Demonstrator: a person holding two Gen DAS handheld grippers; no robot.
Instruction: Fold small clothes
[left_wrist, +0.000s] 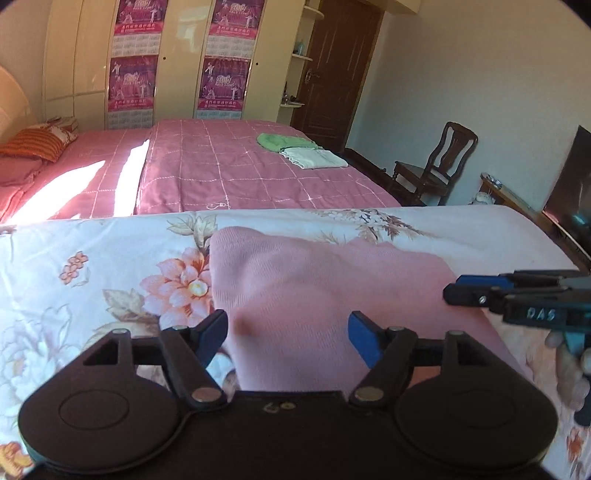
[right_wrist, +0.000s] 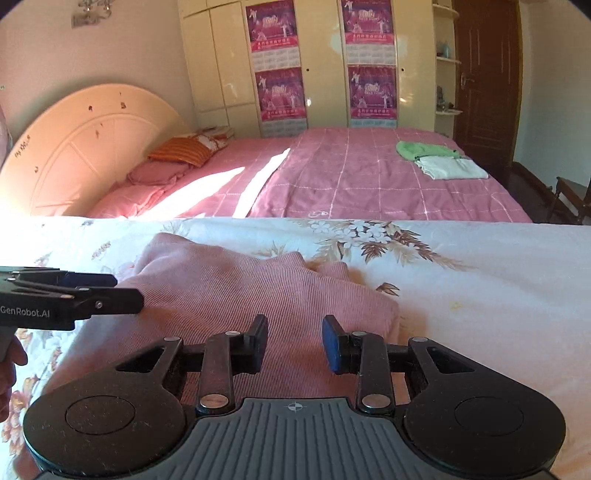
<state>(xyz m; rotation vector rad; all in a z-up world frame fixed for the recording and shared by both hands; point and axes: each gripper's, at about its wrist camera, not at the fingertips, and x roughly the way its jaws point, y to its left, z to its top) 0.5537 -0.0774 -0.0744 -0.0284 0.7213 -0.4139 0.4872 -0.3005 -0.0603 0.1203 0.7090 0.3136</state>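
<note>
Two handheld tools hover over one pink ribbed garment (left_wrist: 332, 291) lying rumpled on a floral-printed sheet (left_wrist: 110, 266) in a sunlit bedroom. The left tool (left_wrist: 288, 332) stands wide, its two blue-padded fingers astride a raised fold of the cloth without pressing it. The right tool (right_wrist: 294, 341) is set narrower, with the garment beneath its two fingers and a clear gap between the pads; neither tool grips anything. Each tool shows at the edge of the other's view, held by a hand (left_wrist: 570, 373). Beyond the sheet lies a bed under a pink checked cover (right_wrist: 369, 184), carrying two folded pieces, one green (right_wrist: 424, 150) and one white (right_wrist: 452, 168), side by side and touching. Four magenta posters (right_wrist: 280, 94) hang on the cream wardrobe, and one wooden chair (left_wrist: 436, 166) stands by the wall.
</note>
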